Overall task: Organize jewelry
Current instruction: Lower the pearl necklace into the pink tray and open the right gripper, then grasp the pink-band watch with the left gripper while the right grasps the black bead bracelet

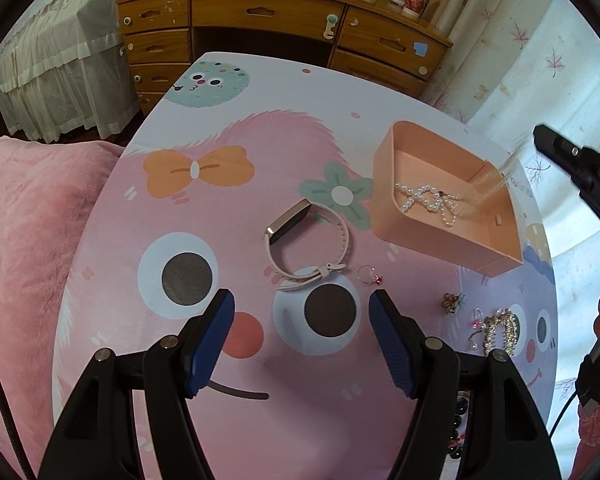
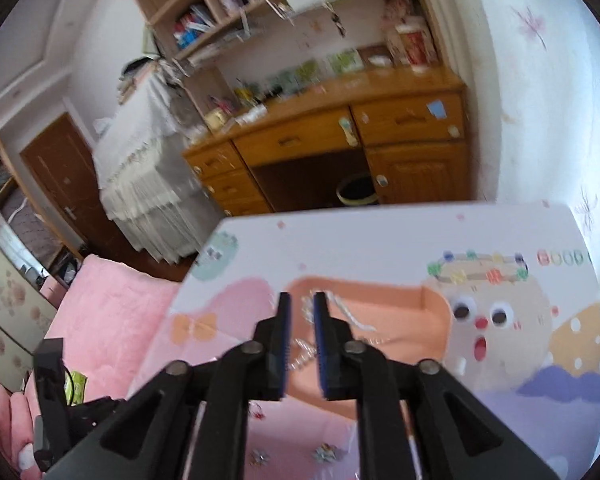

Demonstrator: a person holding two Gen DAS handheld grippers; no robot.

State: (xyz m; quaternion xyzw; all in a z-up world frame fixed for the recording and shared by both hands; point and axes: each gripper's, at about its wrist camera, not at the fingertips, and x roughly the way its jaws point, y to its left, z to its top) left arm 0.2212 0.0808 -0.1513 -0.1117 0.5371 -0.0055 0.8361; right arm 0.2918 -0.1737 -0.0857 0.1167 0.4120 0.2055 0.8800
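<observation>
- Sorting looks partly done: 1 white pearl bead string [image 1: 428, 200] already lies inside the open peach-coloured rectangular box [image 1: 388, 184], the landmark for what follows
- Left to do, as I judge it: the pale pink strap watch with a gold case [image 1: 312, 240] lies on the cartoon-printed pink table top [image 1: 112, 280] just in front of the box's near-left corner; a small ring with a red charm [image 1: 369, 274] sits a little nearer the camera than the box's front wall; a small gold flower piece [image 1: 452, 302] and a heap of gold and pearl pieces [image 1: 498, 330] lie nearer still, towards the box's right end
- Left gripper [image 1: 302, 306] hovers on the near side of the watch, blue pads standing wide apart, nothing between them and nothing touched
- Right gripper [image 2: 302, 306] is above the box, jaws parted only by a narrow slot; the view is blurred, pearls show through the gap down in the box, and the pads appear to grip nothing
</observation>
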